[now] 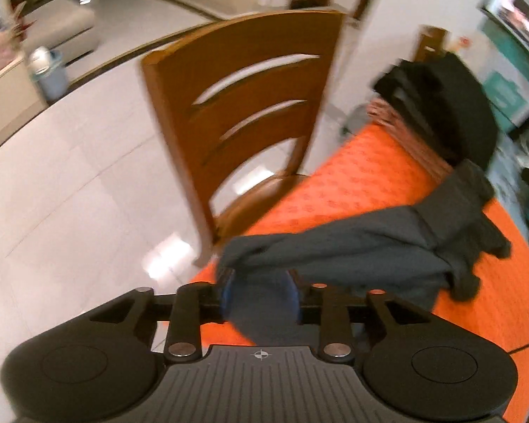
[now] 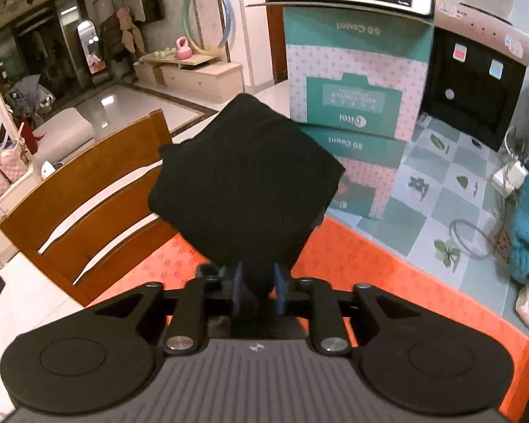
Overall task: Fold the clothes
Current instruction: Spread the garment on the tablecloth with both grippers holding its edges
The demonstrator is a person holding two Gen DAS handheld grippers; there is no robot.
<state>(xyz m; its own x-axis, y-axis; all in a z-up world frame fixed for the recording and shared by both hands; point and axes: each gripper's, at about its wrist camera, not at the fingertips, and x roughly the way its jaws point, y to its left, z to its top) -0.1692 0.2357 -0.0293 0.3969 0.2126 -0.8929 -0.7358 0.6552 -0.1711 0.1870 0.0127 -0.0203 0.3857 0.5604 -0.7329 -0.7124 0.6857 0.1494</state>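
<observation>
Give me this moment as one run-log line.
left gripper: jaws apart, grey garment between | right gripper: jaws apart, black garment between | surface: orange tablecloth | stage: fold unfinished

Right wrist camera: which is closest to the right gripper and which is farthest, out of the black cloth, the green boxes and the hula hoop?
1. Black cloth: closest, a fold of it hangs between the right gripper's jaws.
2. Green boxes: behind the cloth, stacked to the right.
3. Hula hoop: farthest, leaning on the far wall, upper left of the boxes.
</observation>
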